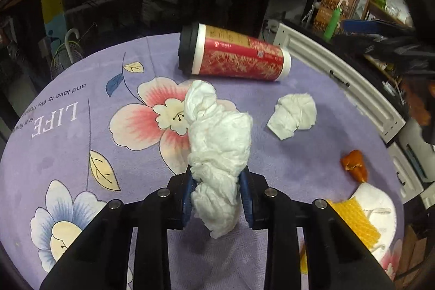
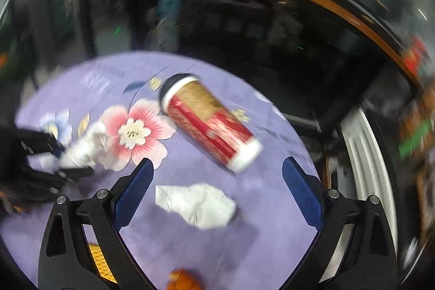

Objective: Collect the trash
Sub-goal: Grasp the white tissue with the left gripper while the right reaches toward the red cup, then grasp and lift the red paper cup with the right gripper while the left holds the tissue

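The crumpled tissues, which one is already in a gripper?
The longer twisted tissue, pinched in the left gripper. The smaller tissue lies free on the cloth.

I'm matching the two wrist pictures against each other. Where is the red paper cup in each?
Left wrist: red paper cup lies on its side at upper centre, black lid to the left.
Right wrist: the cup lies centre, blurred, lid at upper left.
Shared landmark: the pink flower printed on the purple cloth.
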Tool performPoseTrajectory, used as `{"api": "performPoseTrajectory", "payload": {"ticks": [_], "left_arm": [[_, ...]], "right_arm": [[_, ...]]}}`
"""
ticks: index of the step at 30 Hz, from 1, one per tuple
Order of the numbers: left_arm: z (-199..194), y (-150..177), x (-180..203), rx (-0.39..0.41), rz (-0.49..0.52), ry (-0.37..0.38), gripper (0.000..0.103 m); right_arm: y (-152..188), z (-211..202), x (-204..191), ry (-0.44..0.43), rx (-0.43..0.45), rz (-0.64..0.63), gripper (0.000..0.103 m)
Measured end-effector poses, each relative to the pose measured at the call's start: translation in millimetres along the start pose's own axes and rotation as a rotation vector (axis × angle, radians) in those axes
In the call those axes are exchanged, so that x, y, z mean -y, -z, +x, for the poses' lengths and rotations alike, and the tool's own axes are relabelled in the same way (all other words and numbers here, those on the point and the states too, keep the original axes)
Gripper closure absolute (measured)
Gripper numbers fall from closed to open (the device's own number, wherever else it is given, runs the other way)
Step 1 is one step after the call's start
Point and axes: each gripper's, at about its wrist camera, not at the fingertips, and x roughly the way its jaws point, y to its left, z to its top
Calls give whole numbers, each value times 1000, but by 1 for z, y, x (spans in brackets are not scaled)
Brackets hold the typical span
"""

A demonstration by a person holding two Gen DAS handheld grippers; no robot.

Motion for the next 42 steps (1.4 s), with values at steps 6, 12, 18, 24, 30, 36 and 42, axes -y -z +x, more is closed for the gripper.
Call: {"api": "performPoseTrajectory", "payload": {"ticks": [6,12,18,24,30,36,42], "left_arm": [[-11,1,-6,13,-15,11,74],[-6,3,-3,2,-7,22,74],[-5,2,-3,6,-4,28,74],[6,6,-4,-33,-18,34,74],[6,4,-6,-21,-28,26,74],[2,5,-3,12,-12,9,74],[5,4,4,27,6,-9,74]], "right_arm": [[-39,67,-29,-1,-101,-277,9],[-64,128,-47,7,-184,-445,9],[-70,169,-63,68,-219,-549,9],[-62,177,-75,174,-200,-621,22],[-69,132,-60,233,-83,-452,23],[-57,46,-35,258,90,-264,23],[-20,-48,-20,179,235,-18,23]]}}
